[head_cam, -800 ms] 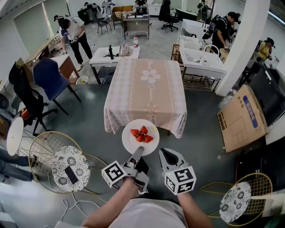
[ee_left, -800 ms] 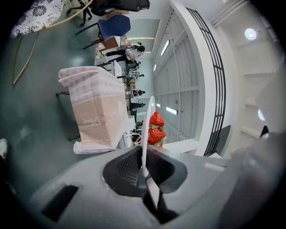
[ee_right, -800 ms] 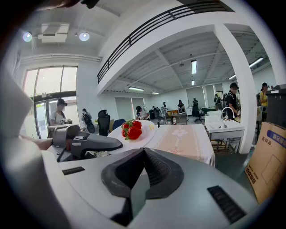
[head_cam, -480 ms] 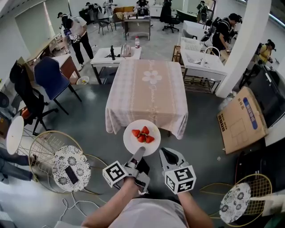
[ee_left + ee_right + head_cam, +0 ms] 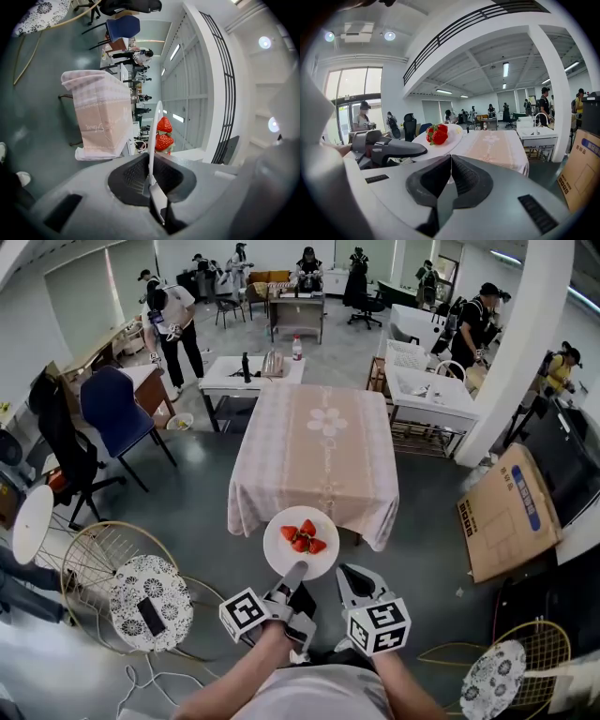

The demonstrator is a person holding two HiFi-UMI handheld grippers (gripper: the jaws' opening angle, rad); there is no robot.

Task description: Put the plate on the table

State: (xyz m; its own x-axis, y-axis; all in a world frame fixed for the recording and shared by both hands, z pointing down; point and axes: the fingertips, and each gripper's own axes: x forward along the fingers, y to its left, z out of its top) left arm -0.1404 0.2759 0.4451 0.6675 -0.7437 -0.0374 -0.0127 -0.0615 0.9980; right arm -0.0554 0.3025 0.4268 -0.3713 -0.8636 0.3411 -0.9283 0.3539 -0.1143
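**Plate in the air, short of the desk**

The left tool (image 5: 292,570) is clamped on the near rim of a white plate (image 5: 279,555) carrying strawberries (image 5: 301,537). The plate is held level in the air at the near edge of the cloth-covered desk (image 5: 314,442), not resting on it. The right tool (image 5: 358,579) sits just beside the left one, its jaws together and empty, clear of the plate.
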